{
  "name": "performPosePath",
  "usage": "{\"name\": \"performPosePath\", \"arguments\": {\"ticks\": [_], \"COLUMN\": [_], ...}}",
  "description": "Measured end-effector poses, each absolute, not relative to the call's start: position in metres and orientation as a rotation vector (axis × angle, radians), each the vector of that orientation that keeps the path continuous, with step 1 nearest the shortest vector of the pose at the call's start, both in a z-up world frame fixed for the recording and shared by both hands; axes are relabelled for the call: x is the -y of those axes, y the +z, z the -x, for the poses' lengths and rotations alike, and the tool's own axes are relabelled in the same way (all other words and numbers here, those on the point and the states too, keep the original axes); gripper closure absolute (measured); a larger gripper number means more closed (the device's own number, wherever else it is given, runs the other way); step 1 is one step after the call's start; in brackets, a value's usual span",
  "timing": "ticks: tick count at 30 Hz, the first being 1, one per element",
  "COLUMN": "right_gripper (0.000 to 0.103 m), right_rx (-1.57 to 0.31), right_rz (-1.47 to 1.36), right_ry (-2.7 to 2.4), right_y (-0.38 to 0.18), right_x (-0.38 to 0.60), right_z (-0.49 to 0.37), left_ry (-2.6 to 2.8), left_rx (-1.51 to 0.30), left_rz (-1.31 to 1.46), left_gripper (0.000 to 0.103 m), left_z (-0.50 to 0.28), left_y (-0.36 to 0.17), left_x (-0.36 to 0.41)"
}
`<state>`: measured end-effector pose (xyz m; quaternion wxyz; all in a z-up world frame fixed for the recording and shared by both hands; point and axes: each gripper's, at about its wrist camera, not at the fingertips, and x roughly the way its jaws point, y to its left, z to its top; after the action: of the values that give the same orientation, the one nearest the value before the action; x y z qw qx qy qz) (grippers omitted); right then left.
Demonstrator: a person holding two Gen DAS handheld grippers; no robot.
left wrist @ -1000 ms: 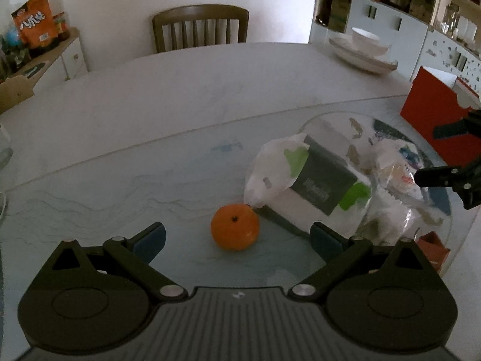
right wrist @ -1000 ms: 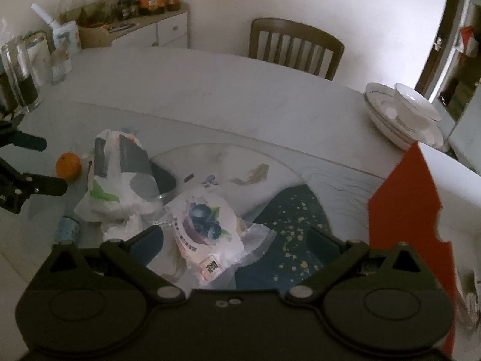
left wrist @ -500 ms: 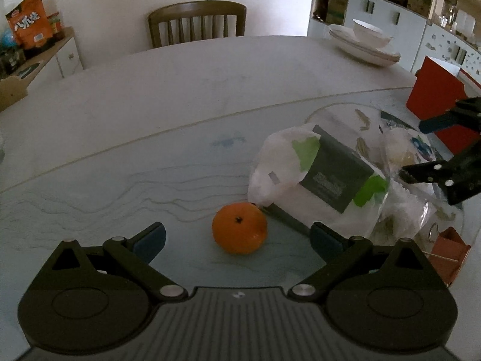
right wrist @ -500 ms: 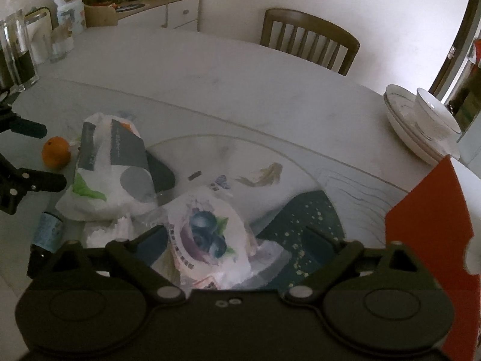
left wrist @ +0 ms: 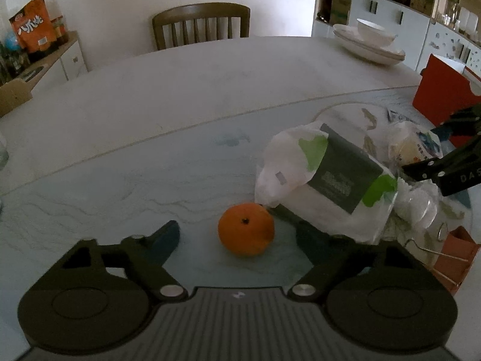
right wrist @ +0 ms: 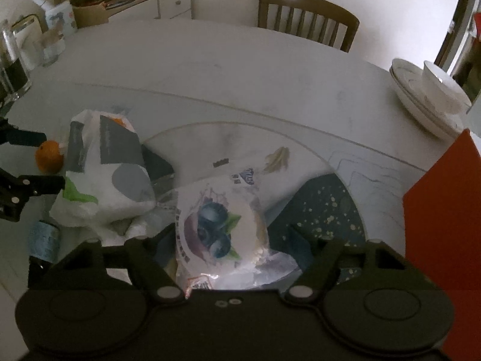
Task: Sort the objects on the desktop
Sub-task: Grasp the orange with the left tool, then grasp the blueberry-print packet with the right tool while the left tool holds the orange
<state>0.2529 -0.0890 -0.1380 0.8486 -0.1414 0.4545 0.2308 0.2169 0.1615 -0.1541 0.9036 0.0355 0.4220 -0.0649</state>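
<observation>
A small orange sits on the glass tabletop between the fingers of my left gripper. Its jaws are closing, with a gap left on each side of the fruit. A clear packet printed with blueberries lies between the fingers of my right gripper. Those jaws are closing too, and the pads do not visibly press on it. A white bag with green and dark grey print lies between the orange and the packet. From the right wrist view the orange shows at far left, flanked by the left gripper's fingers.
A red box stands close on the right. Stacked white plates with a bowl sit at the far right, a wooden chair behind the table. A small blue-labelled bottle, a glass jar and a small brown box are near the edges.
Both grippers' jaws have narrowed. The right gripper has come down and closer over the blueberry packet. The left gripper stays around the orange.
</observation>
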Motion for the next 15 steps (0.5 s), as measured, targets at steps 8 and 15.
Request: {"name": "performPosePath", "arguments": {"ticks": [8, 15], "right_gripper": [0.041, 0.047], "right_rx": [-0.960, -0.967], "right_rz": [0.271, 0.263], "right_ry": [0.476, 0.441], "right_y": [-0.1375, -0.1341], "right_x": [0.0897, 0.0933], "right_z": [-0.2518, -0.2505], "left_ry": [-0.124, -0.133], "left_rx": [-0.865, -0.871], "left_rz": [-0.075, -0.082], "left_gripper": [0.057, 0.068], "left_z": [-0.2162, -0.2184], "left_y": [-0.1490, -0.1460], "left_x": [-0.1602, -0.1569]}}
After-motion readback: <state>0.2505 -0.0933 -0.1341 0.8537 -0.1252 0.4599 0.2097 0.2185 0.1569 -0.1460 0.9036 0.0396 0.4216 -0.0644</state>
